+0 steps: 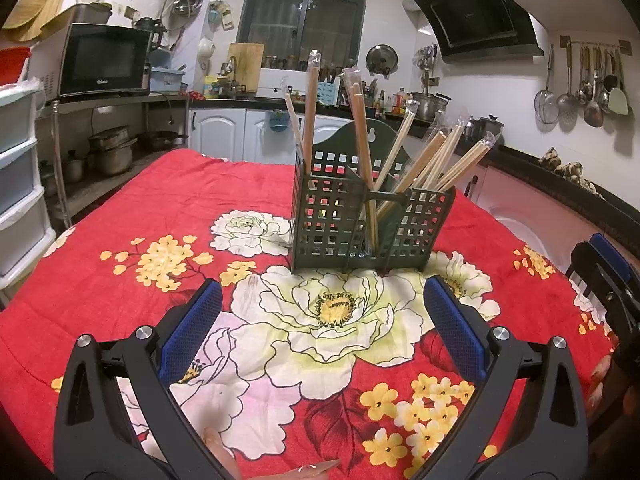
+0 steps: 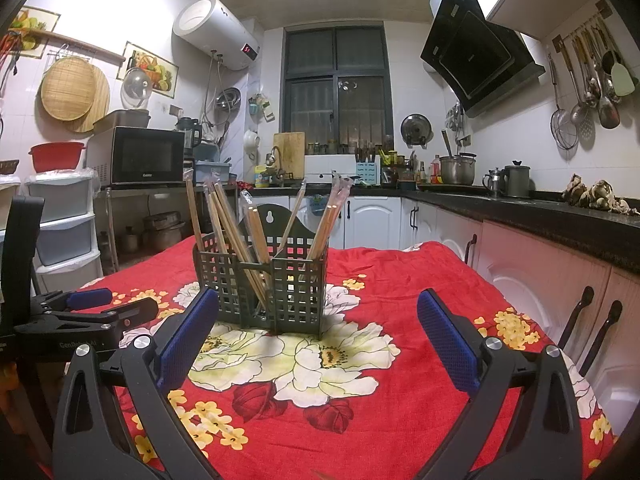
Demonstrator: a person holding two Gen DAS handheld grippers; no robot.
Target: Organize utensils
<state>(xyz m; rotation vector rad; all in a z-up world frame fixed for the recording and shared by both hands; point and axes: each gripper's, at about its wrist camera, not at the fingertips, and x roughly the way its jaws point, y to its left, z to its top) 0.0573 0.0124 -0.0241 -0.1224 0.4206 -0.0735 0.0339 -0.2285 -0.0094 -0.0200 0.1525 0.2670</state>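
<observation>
on the red cloth [image 1: 168, 200] ahead stands the caddy [image 1: 360, 220], chopsticks [image 1: 362, 128] already in it. we hold both grippers [image 1: 322, 332] [image 2: 316, 338] near, jaws wide, empty. sorting looks done; next we'd withdraw.

The room was a white-tiled kitchen with a dark barred window [image 2: 336, 80] in the far wall. White cabinets [image 2: 376, 220] ran under a black counter [image 2: 540, 208], and a black range hood [image 2: 476, 60] hung at the right. A microwave [image 2: 140, 156] sat at the left, below a white water heater [image 2: 218, 32].
</observation>
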